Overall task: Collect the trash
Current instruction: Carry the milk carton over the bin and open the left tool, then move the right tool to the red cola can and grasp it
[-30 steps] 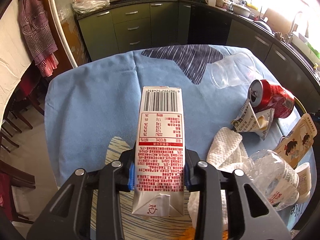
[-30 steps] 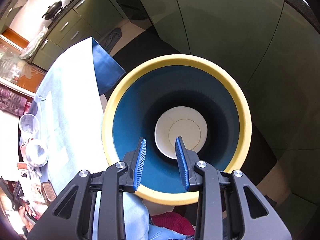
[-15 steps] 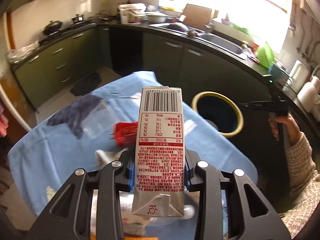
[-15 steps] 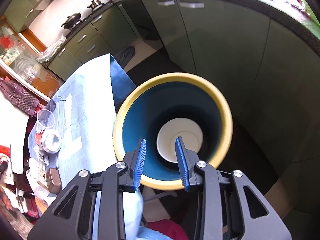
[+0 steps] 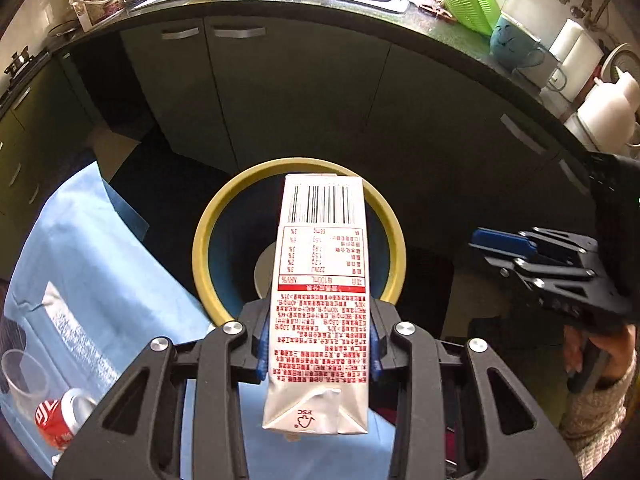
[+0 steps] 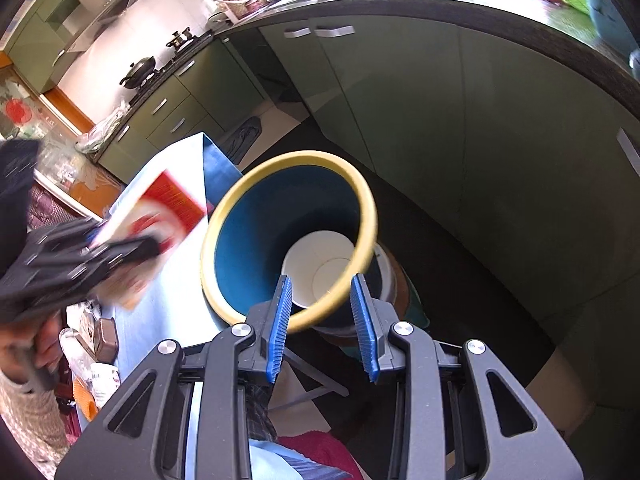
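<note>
My carton point(image 5: 320, 296) hides much of the bin point(image 5: 208, 240) floor below it; my left gripper point(image 5: 318, 340) pinches it above the rim; my right gripper point(image 6: 324, 320) stands parted, empty, beside the bin.

Beside the table point(image 5: 100, 264) with its blue cloth stands 1 yellow-rimmed blue bin point(image 5: 298, 168), with 1 white paper cup point(image 6: 320, 270) lying inside it, and 1 milk carton point(image 5: 320, 300) hangs over its mouth. On the table near the bin lie 1 clear plastic cup point(image 5: 22, 380) and 1 red drink can point(image 5: 60, 420). There are 2 grippers: the left gripper point(image 5: 318, 346) at the carton, and the right gripper point(image 6: 322, 328) over the bin's rim.
</note>
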Demonstrator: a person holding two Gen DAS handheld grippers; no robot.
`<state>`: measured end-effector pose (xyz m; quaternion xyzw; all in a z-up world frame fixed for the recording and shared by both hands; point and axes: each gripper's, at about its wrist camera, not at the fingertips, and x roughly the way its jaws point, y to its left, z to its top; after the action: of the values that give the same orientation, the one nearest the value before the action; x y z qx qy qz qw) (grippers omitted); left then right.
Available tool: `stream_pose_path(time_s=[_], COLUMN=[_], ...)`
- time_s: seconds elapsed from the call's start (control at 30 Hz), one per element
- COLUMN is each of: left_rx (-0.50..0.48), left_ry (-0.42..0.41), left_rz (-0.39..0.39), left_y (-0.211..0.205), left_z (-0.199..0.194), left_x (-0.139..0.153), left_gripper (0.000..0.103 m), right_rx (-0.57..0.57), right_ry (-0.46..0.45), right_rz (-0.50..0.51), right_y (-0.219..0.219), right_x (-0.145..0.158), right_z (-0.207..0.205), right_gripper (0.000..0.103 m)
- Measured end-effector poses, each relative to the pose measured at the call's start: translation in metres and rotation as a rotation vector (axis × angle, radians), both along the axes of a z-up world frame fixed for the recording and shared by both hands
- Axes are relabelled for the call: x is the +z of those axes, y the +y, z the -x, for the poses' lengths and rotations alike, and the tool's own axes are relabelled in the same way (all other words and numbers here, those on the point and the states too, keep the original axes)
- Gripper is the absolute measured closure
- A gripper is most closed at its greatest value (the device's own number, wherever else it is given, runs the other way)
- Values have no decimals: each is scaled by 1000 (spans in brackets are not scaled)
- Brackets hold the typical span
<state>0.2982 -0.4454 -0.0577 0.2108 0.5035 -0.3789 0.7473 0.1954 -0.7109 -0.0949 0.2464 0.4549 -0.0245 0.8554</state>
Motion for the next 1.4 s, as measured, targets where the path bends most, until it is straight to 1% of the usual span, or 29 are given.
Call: stream_pose_path(time_s=[0.1,0.17,0.23,0.27,0.3,0.37,0.47,0.53,0.6,0.63,0.67,0.7,0.73,0.83,0.9,1.03,1.07,1.1,1.17,1.23,1.3,1.33,1.4], left_rx=[21,43,64,80,87,80,75,73,80,86,101,121,141,221,302,458,489,512,560,593,619,627,630], left_ry=[-15,5,19,-1,-27,-52,-68,-92,-129,-148,-173,-197,-221,-288,-346,-445,-459,-462,-451,-453,-460,-453,-431], left_rz=[-33,-43,-40,-40,-36,-29,43,110,188,221,260,295,321,371,383,339,331,333,348,357,358,368,399], left_y=[-26,-32,-30,-29,-27,-22,-1,24,59,78,102,125,148,220,268,346,362,378,406,430,450,465,481], left_z=[-14,-23,-32,-35,-34,-31,-22,-10,4,12,20,27,33,53,62,69,69,67,61,57,52,54,54], left_x=[-19,-30,-35,-35,-32,-24,6,33,62,74,86,95,102,115,117,109,105,100,90,83,76,72,66], left_gripper=[69,69,53,35,32,32,32,32,31,29,25,21,20,19,19,18,18,17,17,17,17,17,17], right_rx=[-16,-23,-25,-27,-26,-21,-10,4,28,42,61,80,103,178,237,366,401,436,517,621,733,790,885], right_ry=[1,4,6,7,7,7,2,0,0,-2,-2,-2,-2,-4,-10,-27,-32,-37,-47,-79,-106,-119,-140], right_rz=[0,-6,-16,-17,-17,-17,-8,-5,-9,-12,-15,-16,-17,-21,-20,-28,-24,-20,15,54,98,127,189], right_y=[-9,-13,-16,-17,-17,-12,-7,-3,4,8,14,21,28,56,81,137,152,167,201,238,270,283,308], right_x=[-2,-5,-7,-8,-9,-7,-6,-6,-6,-5,-5,-5,-5,-1,3,10,12,14,22,34,45,50,58], right_z=[11,16,20,22,24,18,21,20,14,12,9,7,3,-11,-21,-47,-55,-62,-79,-93,-111,-116,-133], right_gripper=[72,72,71,66,65,65,65,65,65,65,65,65,65,65,65,65,62,60,60,60,51,48,43])
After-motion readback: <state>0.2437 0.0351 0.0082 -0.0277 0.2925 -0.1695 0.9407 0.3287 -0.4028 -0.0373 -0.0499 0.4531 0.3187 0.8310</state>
